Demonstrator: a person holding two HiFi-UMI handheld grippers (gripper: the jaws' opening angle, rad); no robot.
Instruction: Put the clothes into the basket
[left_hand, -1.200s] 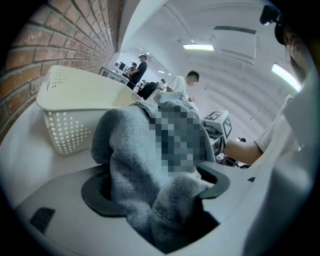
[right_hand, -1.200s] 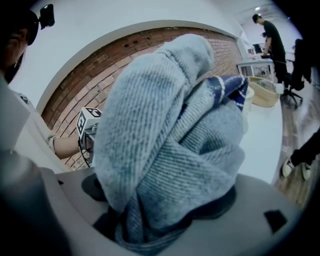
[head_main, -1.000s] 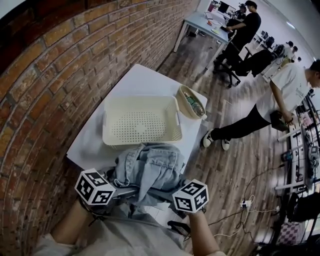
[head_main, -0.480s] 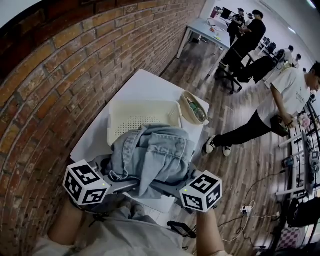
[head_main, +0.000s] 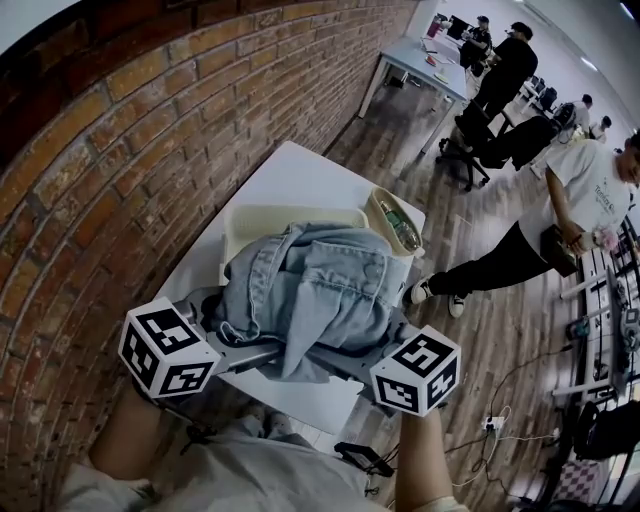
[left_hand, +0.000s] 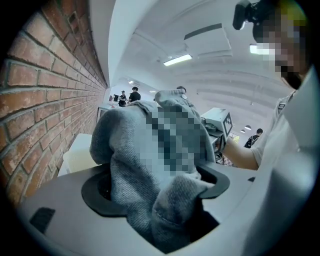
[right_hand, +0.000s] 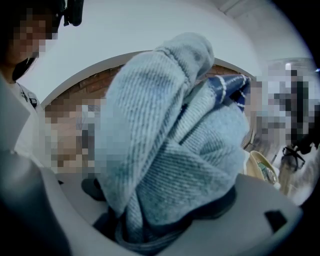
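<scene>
A light blue denim jacket (head_main: 305, 295) hangs bunched between my two grippers, raised above the near part of the white table. My left gripper (head_main: 215, 335) is shut on its left side, and the denim jacket (left_hand: 150, 170) fills the jaws in the left gripper view. My right gripper (head_main: 375, 345) is shut on its right side, where the denim jacket (right_hand: 170, 150) spills over the jaws. The cream perforated basket (head_main: 250, 222) sits beyond, mostly hidden behind the cloth.
A cream bowl (head_main: 392, 225) holding small items stands at the basket's right, near the edge of the white table (head_main: 290, 172). A brick wall (head_main: 110, 160) runs along the left. People (head_main: 575, 200) stand and sit at the right and by a far desk.
Both grippers have risen with the jacket, which now covers most of the basket in the head view. The marker cubes have spread slightly apart and rolled.
</scene>
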